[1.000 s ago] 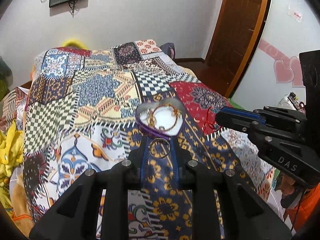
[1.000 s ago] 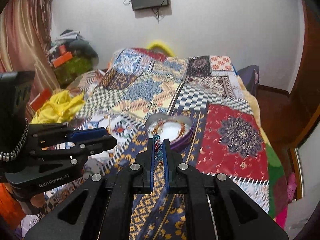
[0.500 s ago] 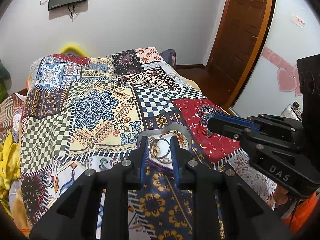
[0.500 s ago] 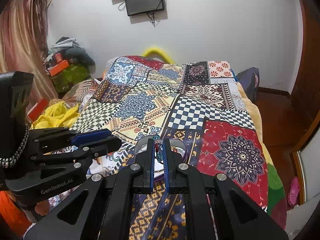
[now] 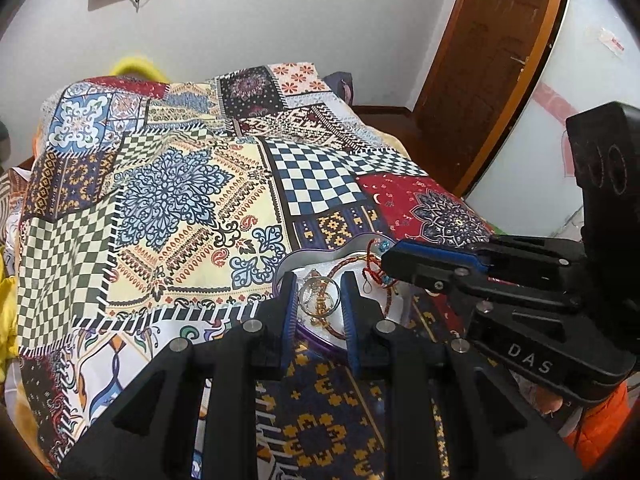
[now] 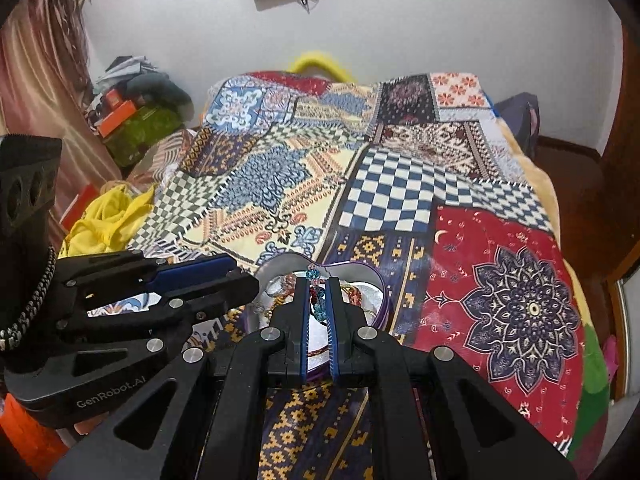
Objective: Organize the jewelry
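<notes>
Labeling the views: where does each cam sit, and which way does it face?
Left wrist: on the left claw, facing along its fingers at a silver ring over the heart-shaped box; right claw at right.
Right wrist: on the right claw, facing beaded jewelry over the box; left claw at left.
Shared: box, patchwork bedspread, wall.

Both wrist views close – sharing heart box [image 5: 316, 257], bedspread [image 6: 400, 184]
</notes>
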Demonstrator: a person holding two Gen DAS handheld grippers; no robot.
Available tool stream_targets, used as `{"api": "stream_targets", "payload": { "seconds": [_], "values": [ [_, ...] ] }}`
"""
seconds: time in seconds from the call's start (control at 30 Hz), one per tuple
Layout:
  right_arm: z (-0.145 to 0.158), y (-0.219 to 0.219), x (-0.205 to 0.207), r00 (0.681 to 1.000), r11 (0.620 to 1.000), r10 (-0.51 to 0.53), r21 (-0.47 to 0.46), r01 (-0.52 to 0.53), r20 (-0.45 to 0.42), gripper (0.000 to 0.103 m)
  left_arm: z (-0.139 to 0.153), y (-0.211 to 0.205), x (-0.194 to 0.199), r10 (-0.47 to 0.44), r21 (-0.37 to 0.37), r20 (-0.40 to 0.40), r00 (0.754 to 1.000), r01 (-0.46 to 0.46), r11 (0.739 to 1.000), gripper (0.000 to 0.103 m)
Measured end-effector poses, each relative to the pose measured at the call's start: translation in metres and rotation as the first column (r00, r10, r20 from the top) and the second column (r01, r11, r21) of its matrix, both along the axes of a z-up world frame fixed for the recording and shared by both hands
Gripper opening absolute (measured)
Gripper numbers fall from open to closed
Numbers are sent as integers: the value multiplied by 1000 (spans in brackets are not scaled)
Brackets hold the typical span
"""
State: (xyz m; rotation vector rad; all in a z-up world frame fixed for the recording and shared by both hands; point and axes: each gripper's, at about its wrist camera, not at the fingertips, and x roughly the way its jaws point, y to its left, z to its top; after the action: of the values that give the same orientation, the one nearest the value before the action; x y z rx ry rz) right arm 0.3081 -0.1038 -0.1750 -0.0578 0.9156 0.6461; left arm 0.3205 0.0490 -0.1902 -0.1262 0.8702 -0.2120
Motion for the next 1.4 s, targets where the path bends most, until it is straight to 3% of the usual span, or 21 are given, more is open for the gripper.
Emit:
{"api": "stream_targets", "payload": {
  "seconds": [0.3,0.5,0.7,0.83,0.93,1.07,1.27,1.4],
  "values": [
    [-12,0,6,998,1000,21,-7,-21,-62,7,-4,1,8,-20,-25,-23,1000,20,999,20],
    [-5,0,1,998,999,23,-31,-24,-55,7,6,3,0,-6,-16,-5,1000,6,1000,20],
    [24,-8,-17,1000,1000,-4,-19,4,14,8,38,4,-25,35,21,72,997,-37,999,20],
    [58,-18,-43,992,999,-33,-9,35,119,8,72,1,-52,59,52,161,985,-68,996,21],
    [94,-27,-71,973,998,-67,23,63,222,8,104,-6,-82,69,76,257,964,-92,993,21],
    [139,-41,-114,933,992,-108,96,80,342,8,146,-13,-129,84,56,383,920,-114,992,26],
    [188,-56,-189,840,978,-176,188,89,514,8,192,-29,-205,97,67,568,818,-163,984,40],
    [198,-57,-222,788,972,-209,211,103,579,11,203,-36,-246,121,48,654,747,-201,978,58]
  ]
}}
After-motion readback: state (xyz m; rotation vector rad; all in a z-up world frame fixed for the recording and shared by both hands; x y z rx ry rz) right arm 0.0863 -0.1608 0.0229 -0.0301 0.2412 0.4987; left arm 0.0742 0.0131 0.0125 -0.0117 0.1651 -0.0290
